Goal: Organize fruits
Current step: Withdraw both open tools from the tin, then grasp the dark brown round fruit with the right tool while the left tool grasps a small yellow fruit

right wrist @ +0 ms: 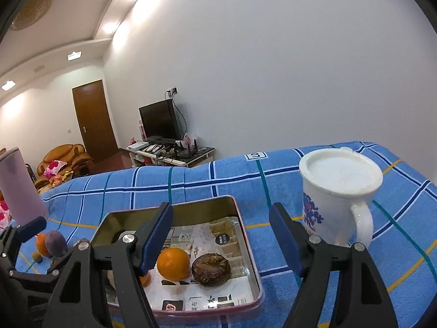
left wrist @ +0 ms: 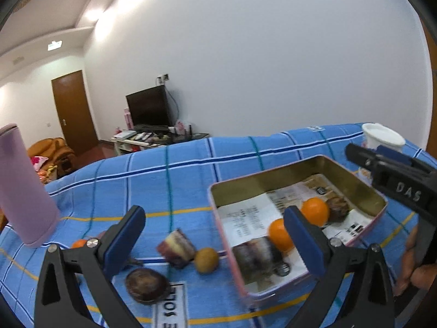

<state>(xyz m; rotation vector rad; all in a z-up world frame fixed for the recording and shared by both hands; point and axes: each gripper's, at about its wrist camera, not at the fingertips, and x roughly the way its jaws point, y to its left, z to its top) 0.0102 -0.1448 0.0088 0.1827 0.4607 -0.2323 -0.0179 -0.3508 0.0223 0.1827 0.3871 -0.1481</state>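
Fruit is seen in two places on the blue checked cloth [left wrist: 169, 164]. Inside the pink tin [left wrist: 297, 289] lie two oranges [right wrist: 173, 263], a dark brown round fruit [right wrist: 210, 269] and a blurred dark piece. On the cloth beside the tin are left a cut purple-and-white piece [left wrist: 177, 248], a small yellow-brown fruit [left wrist: 206, 260] and another dark brown fruit [left wrist: 147, 285]. The left gripper [left wrist: 215, 235] is spread wide with nothing pinched; the right gripper [right wrist: 221, 242] is likewise held apart and empty above the tin, near a white mug [right wrist: 337, 191].
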